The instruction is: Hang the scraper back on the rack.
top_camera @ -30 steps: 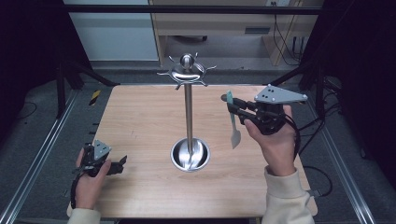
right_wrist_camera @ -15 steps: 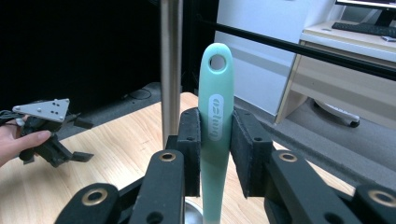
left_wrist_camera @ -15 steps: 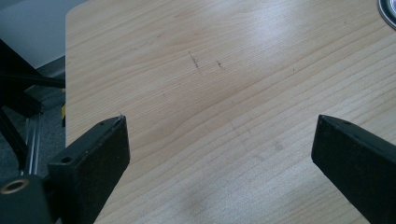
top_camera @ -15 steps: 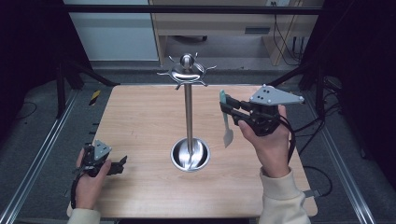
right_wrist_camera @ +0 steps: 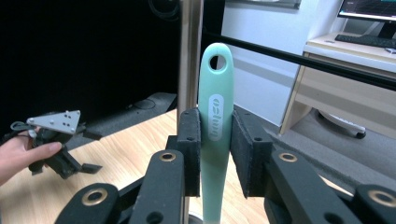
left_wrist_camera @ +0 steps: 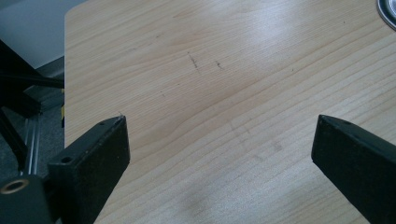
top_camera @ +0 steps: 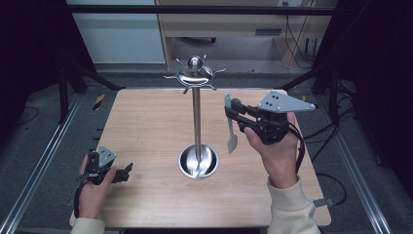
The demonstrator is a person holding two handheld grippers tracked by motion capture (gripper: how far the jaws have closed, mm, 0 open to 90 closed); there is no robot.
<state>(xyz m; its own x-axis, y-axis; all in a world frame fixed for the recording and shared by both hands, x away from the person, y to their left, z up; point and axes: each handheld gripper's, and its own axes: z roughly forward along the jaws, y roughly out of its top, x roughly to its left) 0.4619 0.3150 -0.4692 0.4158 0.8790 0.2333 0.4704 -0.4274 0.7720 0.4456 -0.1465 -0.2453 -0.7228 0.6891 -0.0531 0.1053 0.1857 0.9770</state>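
Observation:
A chrome utensil stand (top_camera: 197, 122) rises from a round dish base (top_camera: 185, 163) at the table's middle, with a ring of hooks (top_camera: 195, 77) on top. My right gripper (top_camera: 231, 113) is shut on a mint-green utensil (top_camera: 228, 105), held upright just right of the pole, blade (top_camera: 232, 143) hanging down. In the right gripper view the pads (right_wrist_camera: 189, 140) clamp the handle (right_wrist_camera: 215, 93) below its hanging hole, with the pole (right_wrist_camera: 190, 51) close behind. My left gripper (top_camera: 124, 171) rests low at the table's front left, and its jaws (left_wrist_camera: 219, 140) stand open over bare wood.
The wooden table (top_camera: 146, 122) has open surface around the stand. A dark metal frame and rails border it on the left and right. The dish rim (left_wrist_camera: 387, 7) shows at the top right corner of the left gripper view. A desk stands beyond the far edge.
My right gripper has carried the green utensil a little to the left, closer to the stand's pole. The left gripper has stayed put.

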